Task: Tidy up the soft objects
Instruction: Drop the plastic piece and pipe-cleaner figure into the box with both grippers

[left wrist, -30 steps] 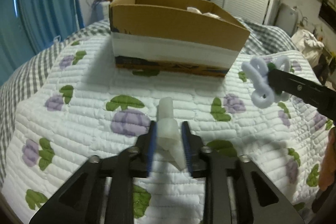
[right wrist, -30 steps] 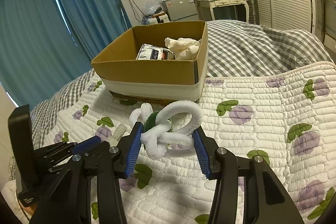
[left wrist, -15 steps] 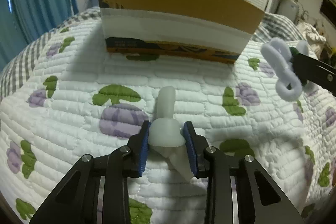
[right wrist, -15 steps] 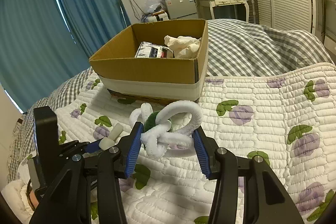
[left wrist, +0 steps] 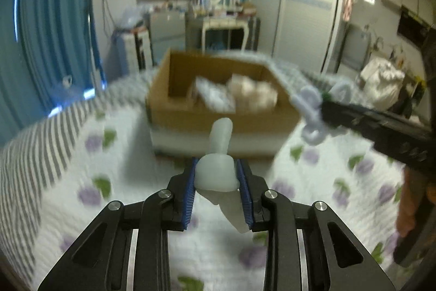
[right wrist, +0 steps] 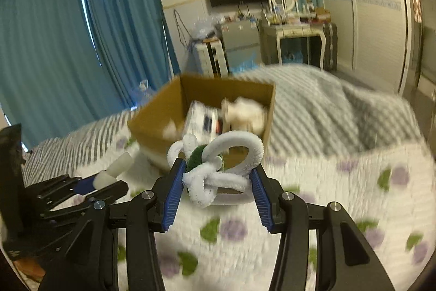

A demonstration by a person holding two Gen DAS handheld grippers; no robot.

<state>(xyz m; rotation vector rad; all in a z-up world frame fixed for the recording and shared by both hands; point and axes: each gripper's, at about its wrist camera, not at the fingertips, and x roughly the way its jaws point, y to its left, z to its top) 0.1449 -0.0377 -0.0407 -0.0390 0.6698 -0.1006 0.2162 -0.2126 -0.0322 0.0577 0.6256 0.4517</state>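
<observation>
L hand-held gripper (left wrist: pixel 218 186) is pinching a pale translucent rubbery piece (left wrist: pixel 219 154) btwn its blue pads (left wrist: pixel 190 190); the wide base is sitting btwn the pads, the narrow neck is sticking up and fwd, and another bit is hanging below. The piece is up off the quilt (left wrist: pixel 136 154), in front of the cardboard box (left wrist: pixel 190 105).

R hand-held gripper (right wrist: pixel 215 183) is gripping a white pipe-cleaner flower (right wrist: pixel 218 162) w/ a green fuzzy centre, loops bulging out above the pads, jaws standing fairly wide around it. It's hanging above the quilt too, just short of the box's near wall.

The box is sitting on the bed, open at the top, w/ a white band round its lower part. Inside: a printed packet (right wrist: pixel 203 122) and a cream soft lump (right wrist: pixel 245 111), side by side. Both views are blurry.

Each gripper is showing in the other's view: the R one w/ the flower at the right edge of the L view, the L one w/ the pale piece at lower left of the R view. They're apart, not touching.
</observation>
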